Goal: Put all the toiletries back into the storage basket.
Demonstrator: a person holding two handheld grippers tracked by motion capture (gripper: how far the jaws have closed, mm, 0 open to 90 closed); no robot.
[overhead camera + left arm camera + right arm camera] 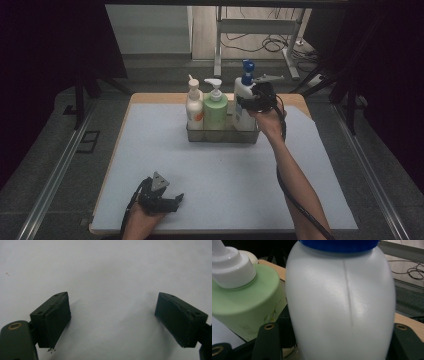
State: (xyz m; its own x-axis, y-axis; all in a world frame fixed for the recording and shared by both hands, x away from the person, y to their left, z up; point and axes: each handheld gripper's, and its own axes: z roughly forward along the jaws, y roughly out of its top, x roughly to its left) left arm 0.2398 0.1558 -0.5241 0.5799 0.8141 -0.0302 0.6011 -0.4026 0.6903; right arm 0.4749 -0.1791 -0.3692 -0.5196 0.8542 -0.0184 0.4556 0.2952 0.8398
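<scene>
Left gripper first, down at the near edge of the table, resting on the white mat with its jaws spread wide and nothing between them; in the left gripper view there's just bare mat between the two black pads. That hand is parked.

Move up the table and the action is at the far side. A clear rectangular bin sits on the mat near the far edge, with three pump bottles standing upright in it, side by side. On the left, a cream bottle with an orange label; in the middle, a green bottle with a white pump; on the right, a white bottle with a blue pump.

The right gripper is at that white bottle, a jaw on each side of its body, and it looks closed on it, though the contact itself is out of frame.

I'd judge the bottle smooth, slick plastic, stiff enough but slightly squeezable, and heavy if full. The broad mid-body, where the jaws sit, is the sensible hold; the pump head would swivel. It stands just beside the green bottle, so a straight upward lift seems safest.
</scene>
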